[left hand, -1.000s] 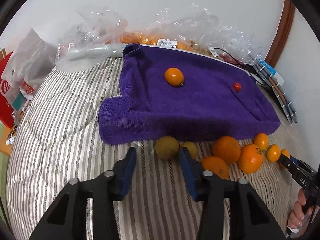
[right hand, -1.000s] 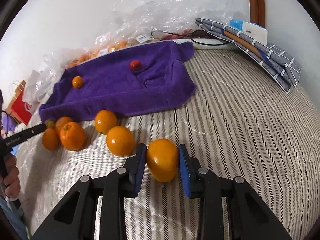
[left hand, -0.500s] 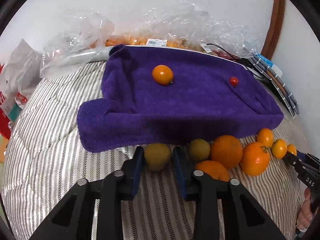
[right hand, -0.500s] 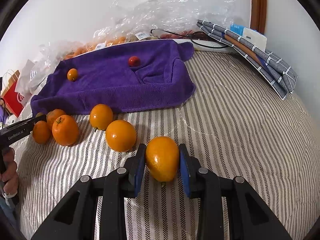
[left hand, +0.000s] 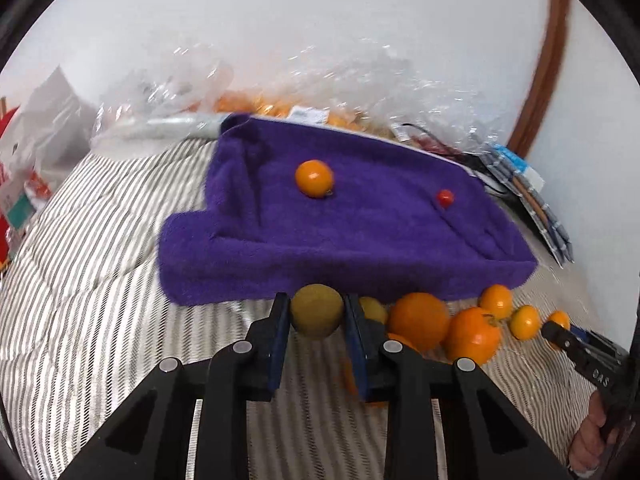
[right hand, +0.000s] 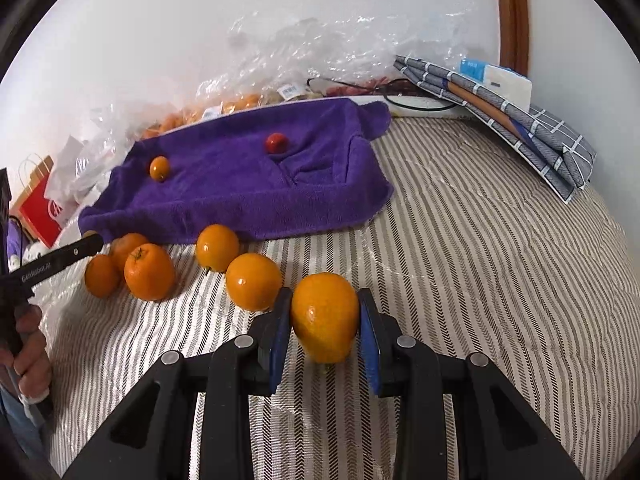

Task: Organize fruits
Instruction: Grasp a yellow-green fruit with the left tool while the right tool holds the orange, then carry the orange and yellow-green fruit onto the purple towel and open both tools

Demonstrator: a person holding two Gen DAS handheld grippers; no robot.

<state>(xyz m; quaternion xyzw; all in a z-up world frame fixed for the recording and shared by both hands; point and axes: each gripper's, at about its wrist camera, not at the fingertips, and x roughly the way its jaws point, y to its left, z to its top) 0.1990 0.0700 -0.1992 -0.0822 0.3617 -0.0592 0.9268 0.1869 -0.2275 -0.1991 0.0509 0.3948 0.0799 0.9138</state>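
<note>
My left gripper (left hand: 316, 312) is shut on a yellow-green round fruit (left hand: 317, 310), held just in front of the purple towel (left hand: 360, 232). A small orange fruit (left hand: 314, 178) and a red cherry tomato (left hand: 445, 197) lie on the towel. A second greenish fruit (left hand: 374, 309) and several oranges (left hand: 420, 320) lie in a row on the striped bedcover. My right gripper (right hand: 325, 322) is shut on a large orange (right hand: 325, 316), low over the bedcover. More oranges (right hand: 254, 281) lie to its left, and the towel (right hand: 240, 184) lies beyond them.
Clear plastic bags with more fruit (left hand: 280, 92) lie behind the towel against the wall. A folded grey checked cloth (right hand: 512, 120) lies at the back right. A red paper bag (right hand: 40, 212) stands at the left edge. Striped bedcover (right hand: 480, 260) stretches to the right.
My left gripper moved forward over the yellow-green fruit, shut on it and lifted it slightly. My right gripper keeps its grip on the large orange and has barely moved.
</note>
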